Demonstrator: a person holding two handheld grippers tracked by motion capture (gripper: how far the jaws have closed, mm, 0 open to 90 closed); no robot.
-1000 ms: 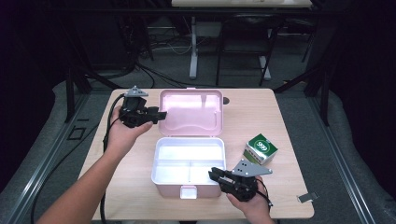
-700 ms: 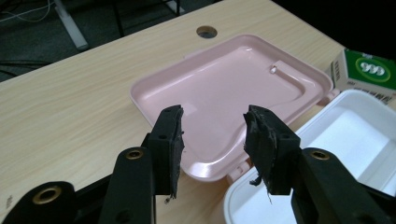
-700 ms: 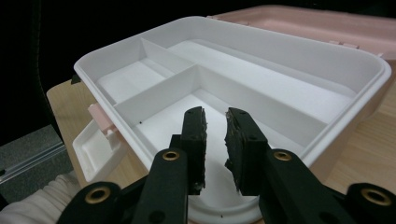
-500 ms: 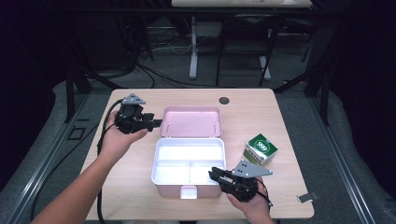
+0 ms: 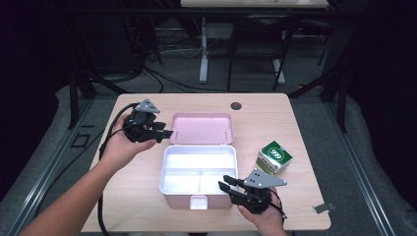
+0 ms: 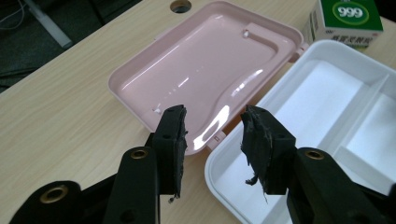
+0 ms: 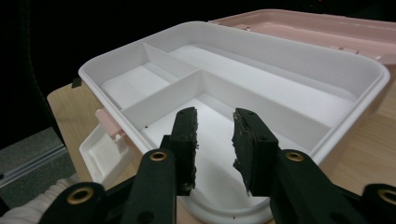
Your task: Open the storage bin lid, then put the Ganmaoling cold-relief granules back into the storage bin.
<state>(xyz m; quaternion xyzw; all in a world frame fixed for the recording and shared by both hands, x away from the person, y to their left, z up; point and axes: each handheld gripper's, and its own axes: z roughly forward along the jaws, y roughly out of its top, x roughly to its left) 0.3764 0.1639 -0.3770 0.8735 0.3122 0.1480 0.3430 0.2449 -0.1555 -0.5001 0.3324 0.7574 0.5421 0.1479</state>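
Observation:
A box with a white compartment tray (image 5: 164,172) stands open mid-table, its pink lid (image 5: 201,129) laid back flat behind it. My left gripper (image 5: 164,130) hovers at the lid's left front corner. In the left gripper view (image 6: 212,126) its jaws have just closed a little, but they stand apart above the lid (image 6: 201,65) without pressing on it. My right gripper (image 5: 223,183) sits at the tray's front right corner. Its jaws (image 7: 215,123) have just been opening and now straddle the near rim of the tray (image 7: 299,51) with the pads clear of it.
A green and white carton (image 5: 274,156) marked 999 stands right of the tray, also seen in the left gripper view (image 6: 348,16). The pink latch (image 5: 198,201) juts from the tray's front. A cable hole (image 5: 236,105) lies near the table's far edge.
The lid has swung from upright to flat on the table. My left gripper dropped slightly toward the lid's front left corner. The right gripper stayed put.

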